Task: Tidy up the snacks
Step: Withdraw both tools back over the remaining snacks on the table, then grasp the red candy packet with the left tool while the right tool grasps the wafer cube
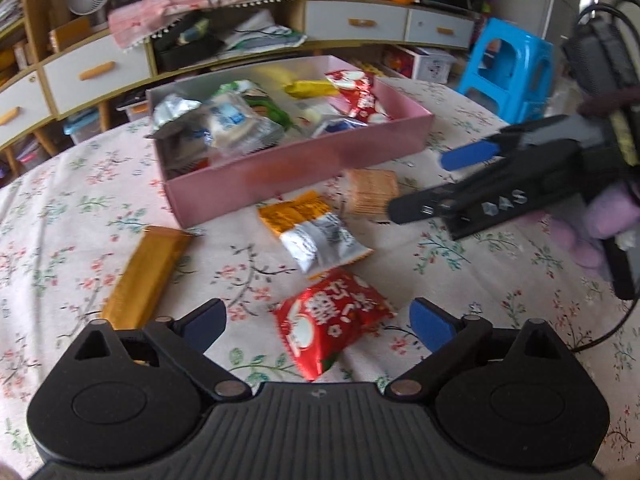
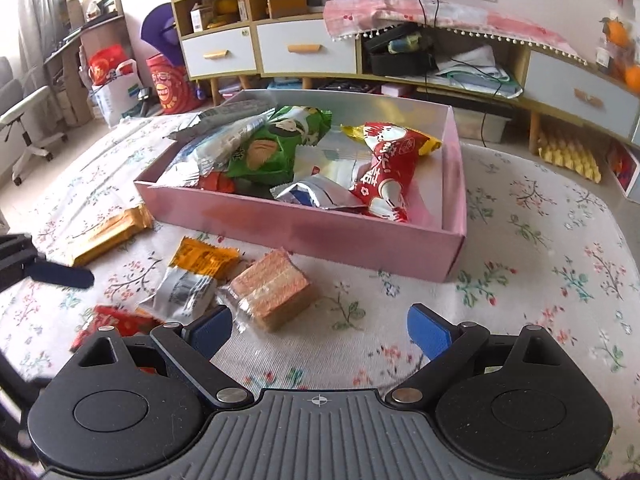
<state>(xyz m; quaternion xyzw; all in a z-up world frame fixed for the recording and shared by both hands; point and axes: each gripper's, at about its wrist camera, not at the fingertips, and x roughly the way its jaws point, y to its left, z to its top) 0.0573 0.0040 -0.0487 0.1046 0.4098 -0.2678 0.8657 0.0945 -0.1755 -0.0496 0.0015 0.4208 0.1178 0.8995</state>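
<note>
A pink box (image 1: 304, 168) (image 2: 320, 232) holds several snack packets. On the floral tablecloth in front of it lie a gold bar (image 1: 146, 276) (image 2: 108, 236), an orange-and-silver packet (image 1: 314, 230) (image 2: 192, 276), a wafer pack (image 1: 372, 192) (image 2: 272, 288) and a red packet (image 1: 332, 320) (image 2: 116, 324). My left gripper (image 1: 318, 326) is open, with the red packet between its fingers. My right gripper (image 2: 320, 334) is open and empty, just right of the wafer pack; it also shows in the left wrist view (image 1: 424, 184).
The round table's edge curves behind the box. A low cabinet (image 2: 304, 48) with drawers stands beyond it, and a blue plastic stool (image 1: 508, 72) at the right. A white office chair (image 2: 28, 120) is far left.
</note>
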